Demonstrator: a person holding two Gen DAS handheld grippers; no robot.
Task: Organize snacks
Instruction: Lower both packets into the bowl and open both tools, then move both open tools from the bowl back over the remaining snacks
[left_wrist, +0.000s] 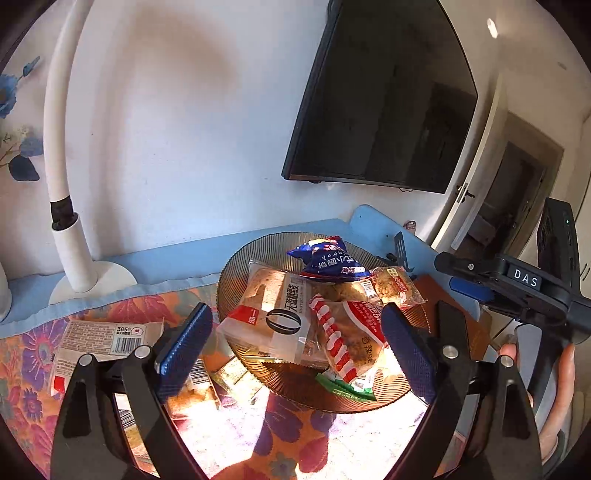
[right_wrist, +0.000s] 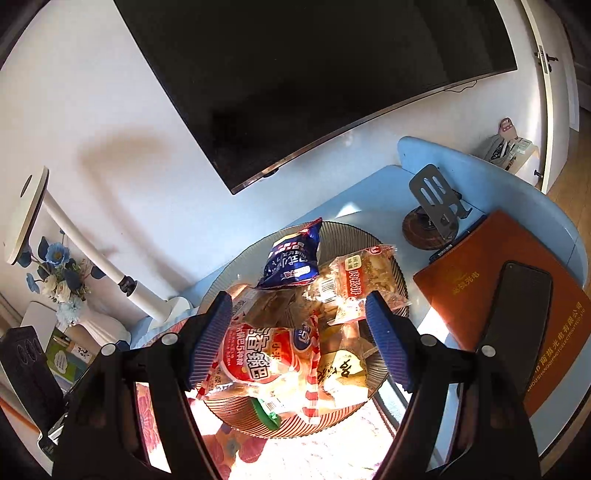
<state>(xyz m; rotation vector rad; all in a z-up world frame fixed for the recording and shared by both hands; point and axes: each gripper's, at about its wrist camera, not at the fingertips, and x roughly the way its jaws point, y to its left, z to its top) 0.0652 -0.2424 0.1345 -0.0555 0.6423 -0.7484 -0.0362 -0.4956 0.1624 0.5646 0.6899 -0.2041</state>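
Snack packets heaped on a ribbed brown glass plate (right_wrist: 400, 280) on the flowered tablecloth (left_wrist: 33, 373): a blue crisp bag (right_wrist: 291, 260) on top at the back, a clear bread packet (left_wrist: 273, 314) on the left, a red-and-white striped packet (right_wrist: 266, 356) in front, a small pastry packet (right_wrist: 360, 280) at the right. Off the plate to its left — one more packet (left_wrist: 99, 338), lying flat on the cloth. Left gripper (left_wrist: 295, 350) spread wide, nothing gripped. Right gripper (right_wrist: 299, 341) released too — blue pads either side of the striped packet, not pressing it. Beside the plate, an orange folder (right_wrist: 491, 280) under a dark phone (right_wrist: 517, 306).
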